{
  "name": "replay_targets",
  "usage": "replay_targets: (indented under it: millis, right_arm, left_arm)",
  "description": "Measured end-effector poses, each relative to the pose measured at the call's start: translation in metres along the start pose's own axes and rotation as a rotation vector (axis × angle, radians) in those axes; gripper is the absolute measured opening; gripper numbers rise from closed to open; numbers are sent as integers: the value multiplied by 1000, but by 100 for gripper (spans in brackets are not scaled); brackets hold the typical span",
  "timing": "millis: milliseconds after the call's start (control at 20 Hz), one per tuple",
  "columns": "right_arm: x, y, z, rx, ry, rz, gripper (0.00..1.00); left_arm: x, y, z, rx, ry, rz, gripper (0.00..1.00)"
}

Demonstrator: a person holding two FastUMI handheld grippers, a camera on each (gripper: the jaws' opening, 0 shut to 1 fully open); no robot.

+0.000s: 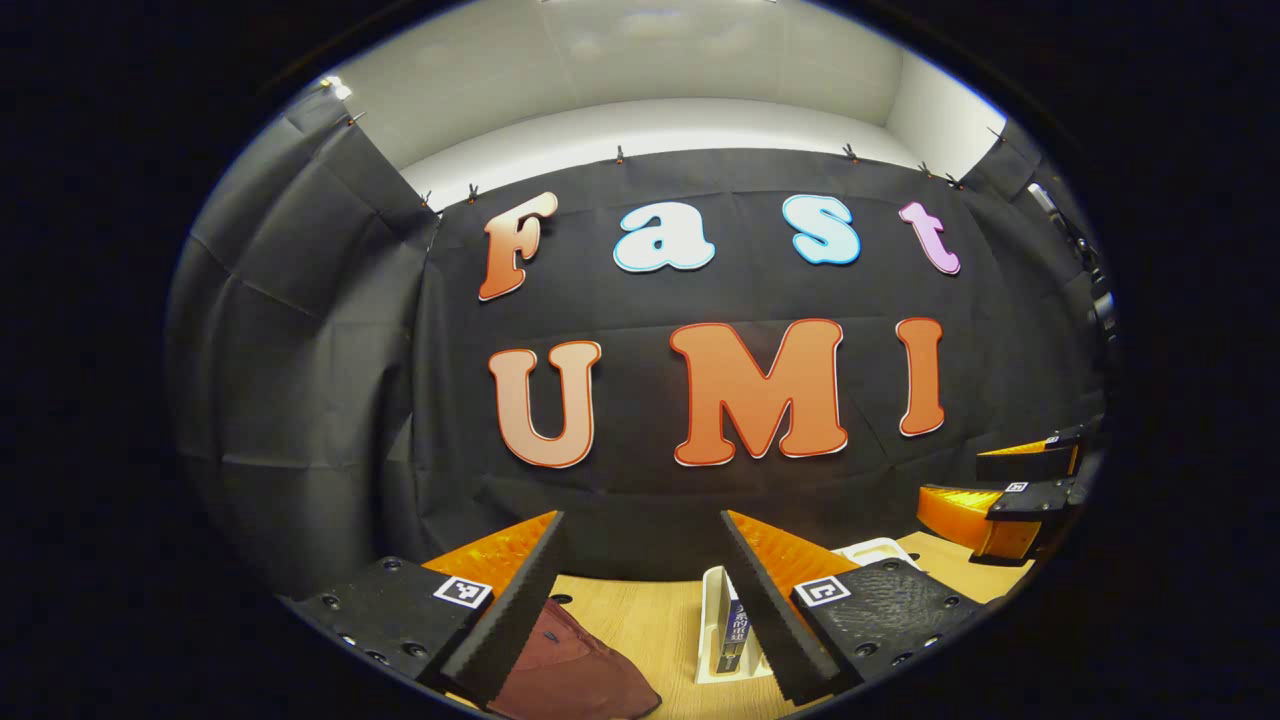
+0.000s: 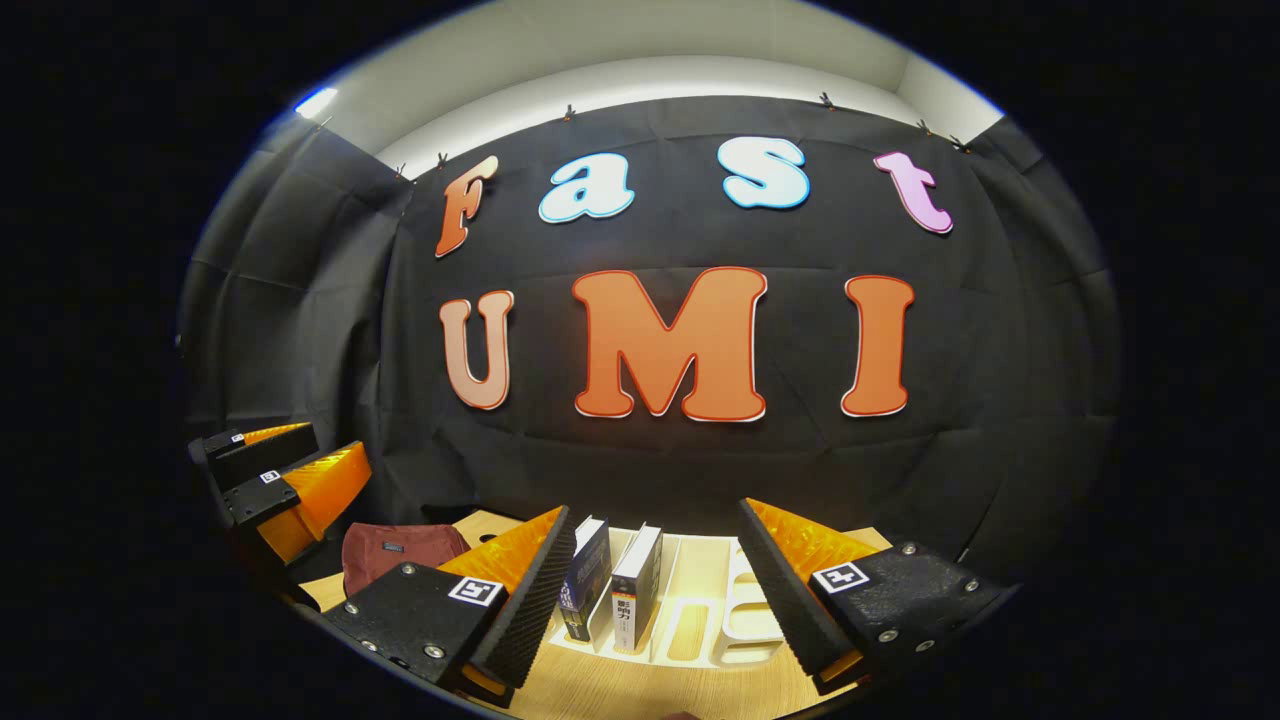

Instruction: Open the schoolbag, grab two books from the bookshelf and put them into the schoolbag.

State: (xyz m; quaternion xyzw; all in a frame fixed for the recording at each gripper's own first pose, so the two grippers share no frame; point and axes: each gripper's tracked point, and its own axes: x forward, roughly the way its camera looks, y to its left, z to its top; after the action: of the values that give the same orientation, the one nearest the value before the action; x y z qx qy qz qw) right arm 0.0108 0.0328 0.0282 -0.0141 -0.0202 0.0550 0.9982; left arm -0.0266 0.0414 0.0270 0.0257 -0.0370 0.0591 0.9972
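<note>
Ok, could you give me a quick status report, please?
Left gripper and right gripper open, empty. Schoolbag on table, untouched. Two books upright in bookshelf. Nothing in the way.

Both gripper views are facing the booth's back wall from just above the wooden table [image 2: 640,690]; both are sharing the white bookshelf [image 2: 720,625] and maroon schoolbag [image 1: 570,670].

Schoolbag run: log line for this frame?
stage: pre-grasp | left gripper: open | right gripper: open | schoolbag: untouched | books: in bookshelf

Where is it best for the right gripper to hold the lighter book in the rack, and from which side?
Probably the top of the lighter book, from above. It stands upright in the white rack, its spine facing the open right gripper; the dark book stands close beside it.
</note>
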Motion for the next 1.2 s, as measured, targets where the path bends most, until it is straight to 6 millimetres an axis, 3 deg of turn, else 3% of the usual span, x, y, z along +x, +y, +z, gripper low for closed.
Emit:
replay_targets:
  millis: [200,450,700,1100,1150,1200]
  right_arm:
    - [0,18,-8,7,-3,37,96]
    - [-2,14,-14,-8,1,26,96]
    - [1,-5,-28,-10,32,-22,97]
    - [2,-22,-47,-18,74,-61,97]
    - [3,-25,-50,-21,80,-66,96]
    - [3,-27,-52,-24,85,-71,97]
  left_arm:
    - [6,0,-16,24,19,-6,96]
    - [4,11,-58,100,82,-10,94]
    - [-4,30,-135,196,233,-1,95]
    - [-24,34,-250,437,441,-76,96]
    - [-23,34,-262,460,461,-90,100]
    - [-26,33,-273,483,480,-99,96]
